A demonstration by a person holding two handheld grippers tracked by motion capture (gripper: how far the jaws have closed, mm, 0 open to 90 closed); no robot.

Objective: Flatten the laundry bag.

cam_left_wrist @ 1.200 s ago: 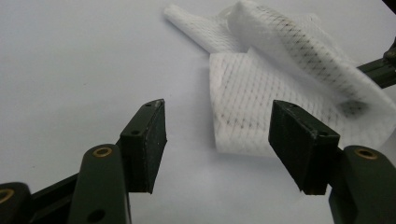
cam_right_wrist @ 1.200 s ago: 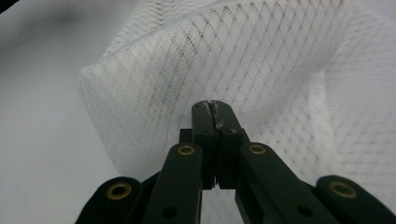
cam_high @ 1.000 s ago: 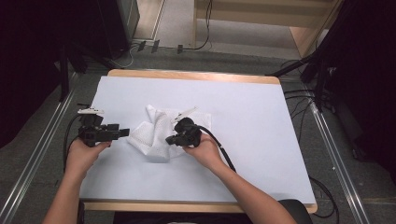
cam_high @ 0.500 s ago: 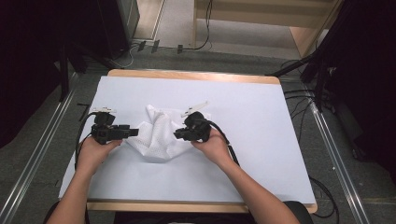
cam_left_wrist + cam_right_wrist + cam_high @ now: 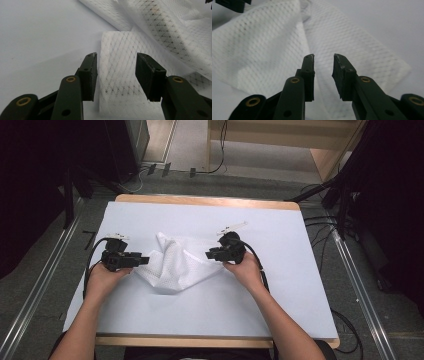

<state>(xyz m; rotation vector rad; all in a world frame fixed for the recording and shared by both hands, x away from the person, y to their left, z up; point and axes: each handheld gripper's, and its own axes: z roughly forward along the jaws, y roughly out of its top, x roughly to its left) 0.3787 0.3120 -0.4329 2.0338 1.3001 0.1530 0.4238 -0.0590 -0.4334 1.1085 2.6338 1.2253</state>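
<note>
A crumpled white mesh cloth [image 5: 176,262] lies in the middle of the white table [image 5: 280,290]. My left gripper [image 5: 145,259] is at the cloth's left edge, pointing right. In the left gripper view it [image 5: 116,68] stands open with a flat strip of the cloth [image 5: 117,82] below and between its jaws. My right gripper [image 5: 209,254] is at the cloth's right edge, pointing left. In the right gripper view it [image 5: 323,65] is open by a narrow gap over a fold of the cloth [image 5: 342,37], gripping nothing that I can see.
The table has a wooden rim [image 5: 210,201] at the far edge. Cables [image 5: 340,320] trail off its right side onto the grey floor. Metal rails [image 5: 40,290] run along both sides. Dark equipment [image 5: 125,145] stands beyond the far left corner.
Both hands have spread apart, the left gripper moving left and the right gripper moving right. The cloth between them has been drawn out wider.
</note>
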